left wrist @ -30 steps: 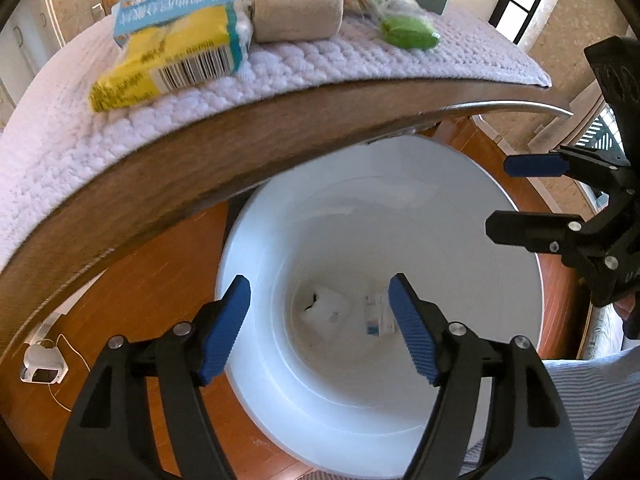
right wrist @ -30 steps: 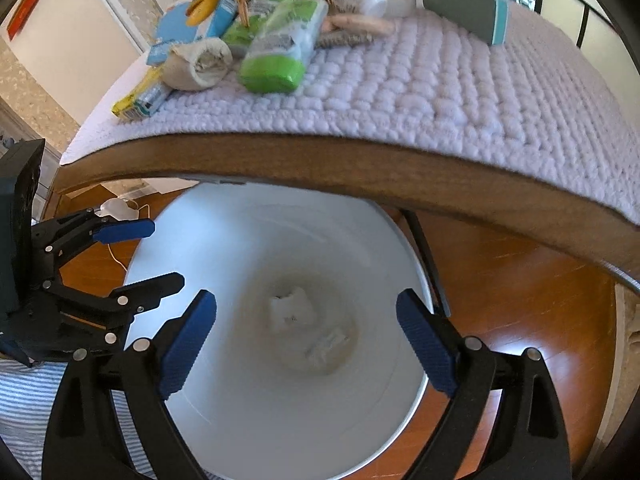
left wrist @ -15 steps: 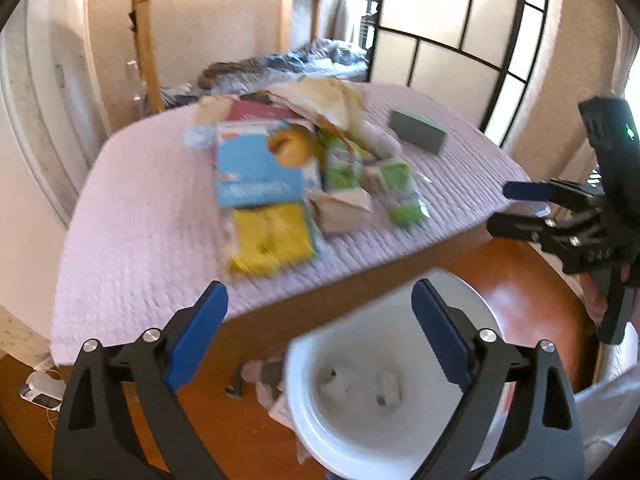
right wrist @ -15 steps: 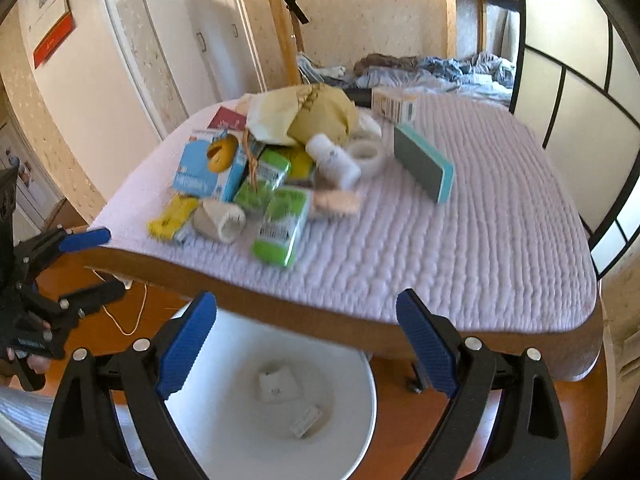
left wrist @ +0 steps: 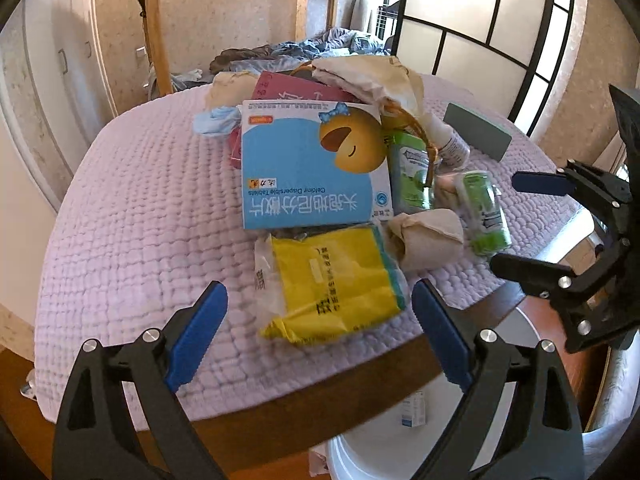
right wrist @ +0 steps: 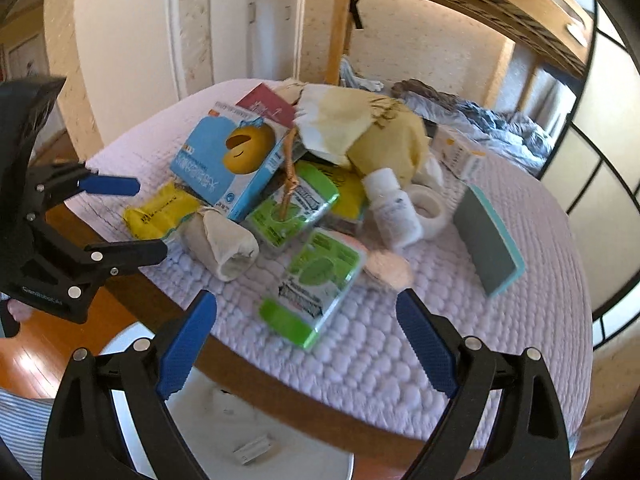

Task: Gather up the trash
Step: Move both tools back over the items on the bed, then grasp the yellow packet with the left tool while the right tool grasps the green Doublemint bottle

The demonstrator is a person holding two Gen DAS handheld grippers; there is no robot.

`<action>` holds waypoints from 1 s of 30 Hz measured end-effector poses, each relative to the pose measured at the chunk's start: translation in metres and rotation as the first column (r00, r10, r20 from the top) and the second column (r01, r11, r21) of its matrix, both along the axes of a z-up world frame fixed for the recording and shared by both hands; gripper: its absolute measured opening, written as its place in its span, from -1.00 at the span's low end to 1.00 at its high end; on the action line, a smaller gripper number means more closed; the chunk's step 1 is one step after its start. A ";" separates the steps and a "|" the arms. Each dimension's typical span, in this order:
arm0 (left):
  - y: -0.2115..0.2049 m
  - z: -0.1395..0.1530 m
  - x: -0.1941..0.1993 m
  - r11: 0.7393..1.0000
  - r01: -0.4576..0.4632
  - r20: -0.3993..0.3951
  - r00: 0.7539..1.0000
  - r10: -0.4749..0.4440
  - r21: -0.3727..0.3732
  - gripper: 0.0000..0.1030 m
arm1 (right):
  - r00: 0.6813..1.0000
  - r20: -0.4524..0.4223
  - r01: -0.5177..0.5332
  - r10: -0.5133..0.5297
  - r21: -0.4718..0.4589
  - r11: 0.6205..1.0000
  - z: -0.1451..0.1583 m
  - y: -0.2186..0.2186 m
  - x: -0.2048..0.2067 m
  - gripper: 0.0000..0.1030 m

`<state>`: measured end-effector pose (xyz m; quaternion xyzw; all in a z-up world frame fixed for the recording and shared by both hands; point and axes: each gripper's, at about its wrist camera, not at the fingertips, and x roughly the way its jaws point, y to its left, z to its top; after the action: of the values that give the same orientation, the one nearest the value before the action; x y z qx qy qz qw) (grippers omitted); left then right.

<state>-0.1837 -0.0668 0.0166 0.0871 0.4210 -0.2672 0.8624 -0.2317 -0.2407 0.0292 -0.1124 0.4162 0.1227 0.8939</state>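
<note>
Over the table's near edge we are hovering the left gripper (left wrist: 320, 336) and right gripper (right wrist: 306, 342), both spread wide and empty, lining up squarely on the yellow packet (left wrist: 332, 280) and green pack (right wrist: 316, 280) before pinching

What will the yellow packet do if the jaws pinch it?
The yellow packet looks soft and crinkled, so it would probably squash and flop. Its shiny wrapper might slip. It lies flat on the cloth, so it probably won't roll.
</note>
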 end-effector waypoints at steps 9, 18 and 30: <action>-0.008 -0.008 0.007 0.999 0.033 0.007 0.999 -0.033 0.015 0.66 | 0.997 0.001 -0.079 0.079 -0.073 0.994 -0.007 0.007 0.018 0.44; -0.009 -0.007 0.002 0.999 0.034 0.044 0.998 -0.035 0.033 0.52 | 0.997 0.024 -0.070 0.072 -0.068 0.995 -0.008 0.003 0.021 0.02; 0.000 -0.004 -0.006 1.000 -0.005 0.032 0.999 0.004 0.025 0.51 | 0.999 0.016 0.028 -0.028 0.002 1.000 -0.011 -0.001 0.016 -0.08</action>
<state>-0.1902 -0.0669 0.0129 0.1014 0.4106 -0.2585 0.8685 -0.2158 -0.2417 0.0179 -0.1068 0.4105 0.1094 0.8990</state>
